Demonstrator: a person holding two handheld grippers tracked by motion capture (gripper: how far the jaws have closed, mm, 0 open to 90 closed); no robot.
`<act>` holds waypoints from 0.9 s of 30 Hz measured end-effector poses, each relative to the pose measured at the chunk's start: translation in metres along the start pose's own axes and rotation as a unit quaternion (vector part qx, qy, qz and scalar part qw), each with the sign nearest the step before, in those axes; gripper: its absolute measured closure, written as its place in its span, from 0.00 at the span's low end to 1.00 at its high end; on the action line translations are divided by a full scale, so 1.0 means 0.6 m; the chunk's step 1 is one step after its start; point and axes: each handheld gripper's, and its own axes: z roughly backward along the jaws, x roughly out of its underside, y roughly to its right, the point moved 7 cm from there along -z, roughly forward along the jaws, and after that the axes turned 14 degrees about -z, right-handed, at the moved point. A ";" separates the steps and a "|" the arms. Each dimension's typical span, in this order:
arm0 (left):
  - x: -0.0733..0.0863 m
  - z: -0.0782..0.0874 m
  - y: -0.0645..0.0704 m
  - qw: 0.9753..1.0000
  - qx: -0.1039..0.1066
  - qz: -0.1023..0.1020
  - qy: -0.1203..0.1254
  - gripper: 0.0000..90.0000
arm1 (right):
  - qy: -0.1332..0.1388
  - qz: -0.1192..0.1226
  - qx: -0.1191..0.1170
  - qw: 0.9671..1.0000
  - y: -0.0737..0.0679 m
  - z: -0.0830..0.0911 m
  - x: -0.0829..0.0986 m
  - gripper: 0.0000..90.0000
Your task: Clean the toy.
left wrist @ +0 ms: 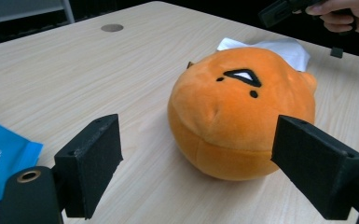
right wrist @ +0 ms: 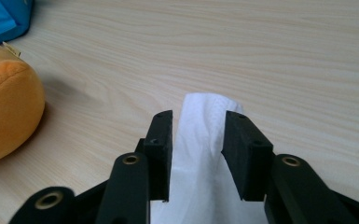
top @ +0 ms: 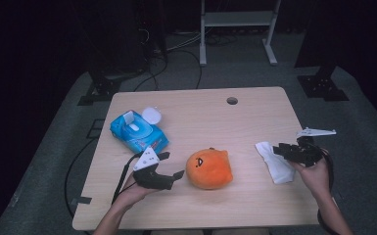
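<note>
Right now the orange plush toy [top: 209, 169] sits upright-ish on the wooden table [top: 200, 112], near the front middle, face marks on top. Left gripper [top: 169, 165] is just beside it on its left side, jaws spread wide, nothing between them; in the left gripper view the two black pads frame the toy [left wrist: 242, 116] but stay apart from it, not touching. White tissue [top: 275, 164] lies flat on the table to the right of the toy, near the right edge. Right gripper [top: 280, 150] hangs over the tissue's near end, held in the person's right hand [top: 318, 174]. In the right gripper view its jaws are partly parted with the tissue [right wrist: 205, 140] running up between them; whether the pads actually press the paper can't be told, looks like a gap on both sides. Toy's edge [right wrist: 4, 107] shows at that view's left. Farther out: blue wipes pack [top: 138, 131] behind the left gripper, lid flipped up, white. Round hole [top: 232, 101] in the table at the far side.
</note>
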 end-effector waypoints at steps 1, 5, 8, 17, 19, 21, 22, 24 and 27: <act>0.002 0.000 -0.003 1.000 -0.002 0.003 -0.001 0.16 | 0.000 0.002 -0.002 1.000 -0.002 0.000 -0.001 0.65; 0.008 -0.001 -0.009 1.000 -0.005 0.004 -0.006 0.14 | 0.005 0.010 -0.013 1.000 -0.009 0.000 -0.004 0.59; 0.010 -0.001 -0.012 1.000 -0.007 0.007 -0.006 0.14 | 0.004 0.011 -0.018 1.000 -0.015 -0.002 -0.004 0.56; 0.027 0.006 -0.018 1.000 -0.019 0.015 -0.013 0.13 | 0.002 0.040 -0.030 0.999 -0.048 -0.005 0.000 0.51; 0.031 0.008 -0.019 1.000 -0.022 0.016 -0.016 0.13 | 0.001 0.042 -0.033 0.999 -0.054 -0.006 0.003 0.50; 0.035 0.013 -0.023 0.999 -0.026 0.014 -0.020 0.13 | 0.002 0.043 -0.036 0.998 -0.058 -0.007 0.006 0.50; 0.036 0.016 -0.024 0.999 -0.029 0.017 -0.018 0.13 | 0.002 0.046 -0.037 0.998 -0.060 -0.007 0.008 0.50; 0.039 0.021 -0.029 0.999 -0.034 0.018 -0.018 0.13 | 0.003 0.047 -0.041 0.998 -0.063 -0.007 0.012 0.50; 0.043 0.028 -0.035 0.999 -0.040 0.019 -0.021 0.12 | 0.001 0.051 -0.045 0.998 -0.068 -0.007 0.020 0.49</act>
